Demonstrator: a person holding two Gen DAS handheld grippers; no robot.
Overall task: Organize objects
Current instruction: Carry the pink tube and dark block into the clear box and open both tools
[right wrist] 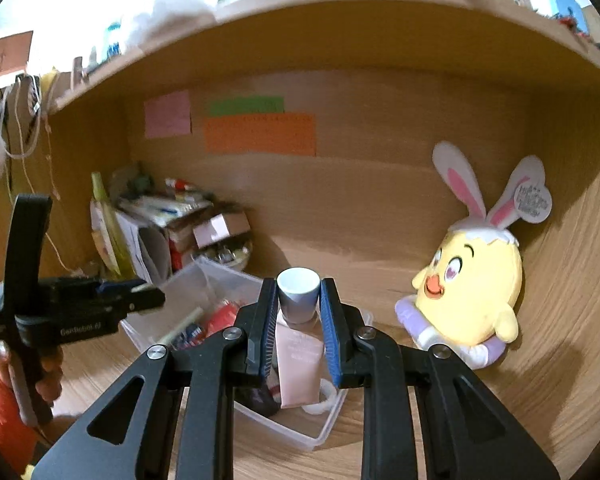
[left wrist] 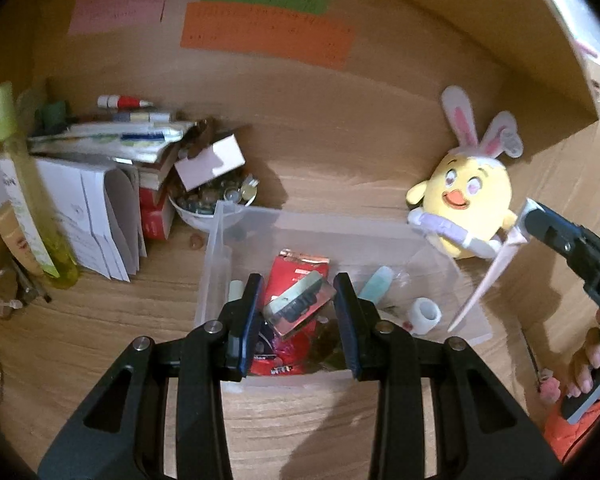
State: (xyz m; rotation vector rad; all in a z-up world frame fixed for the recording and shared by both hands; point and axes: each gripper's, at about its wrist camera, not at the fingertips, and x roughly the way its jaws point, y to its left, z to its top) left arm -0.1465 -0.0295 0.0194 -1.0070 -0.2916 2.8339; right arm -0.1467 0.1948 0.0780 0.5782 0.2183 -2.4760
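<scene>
A clear plastic bin (left wrist: 224, 240) stands on the wooden shelf and holds a red packet (left wrist: 296, 268), a tape roll (left wrist: 424, 312) and other small items. My left gripper (left wrist: 298, 312) is open and empty just above the bin's near side. My right gripper (right wrist: 299, 312) is shut on a pink tube with a white cap (right wrist: 299, 340), held above the bin (right wrist: 324, 432). In the left wrist view the tube (left wrist: 484, 284) hangs from the right gripper (left wrist: 528, 220) over the bin's right edge.
A yellow chick plush with bunny ears (left wrist: 472, 204) sits at the right against the wall. A pile of papers, boxes and pens (left wrist: 112, 160), a bowl of glass beads (left wrist: 216, 200) and a green bottle (left wrist: 32, 200) crowd the left corner.
</scene>
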